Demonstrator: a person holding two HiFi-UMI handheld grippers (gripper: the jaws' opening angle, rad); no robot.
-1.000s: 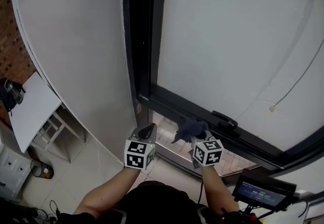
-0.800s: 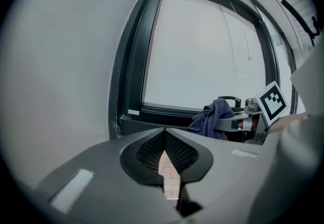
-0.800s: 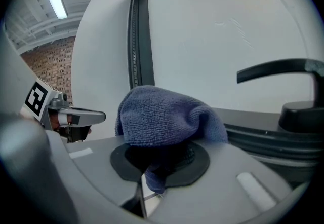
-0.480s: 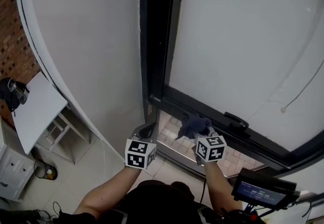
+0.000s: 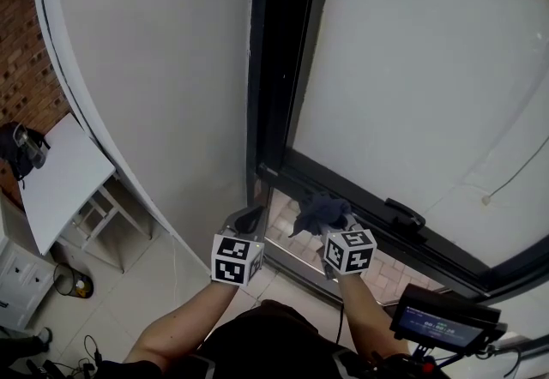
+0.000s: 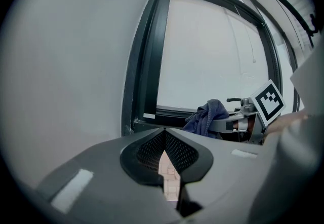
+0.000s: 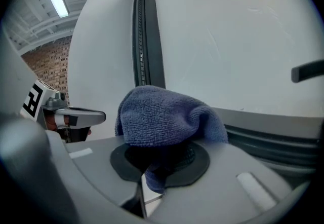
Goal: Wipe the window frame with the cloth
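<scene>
Cloth (image 5: 322, 213), blue-grey terry, is bunched in the clenched jaws of the right tool (image 5: 336, 236). It is held low at the bottom rail of the dark window frame (image 5: 283, 69), between the frame's lower left corner and the black handle (image 5: 403, 214). Whether the cloth touches the rail cannot be told.

In the right gripper view the cloth (image 7: 167, 116) mushrooms over the jaws, and a short tail hangs below them. It looks soft, light and limp, so it should mould to the frame's ridges. It could also slip loose if pinched only at an edge. Taking it by a thick fold in the middle, as here, seems the safest hold.

The left tool (image 5: 249, 221) hangs beside it near the pale wall (image 5: 154, 69). Its jaws are pressed together on nothing, as the left gripper view (image 6: 164, 139) shows.

Compared with a second ago, the cloth sits nearer the frame's corner and farther from the handle. Both tools keep the same spacing from each other.
</scene>
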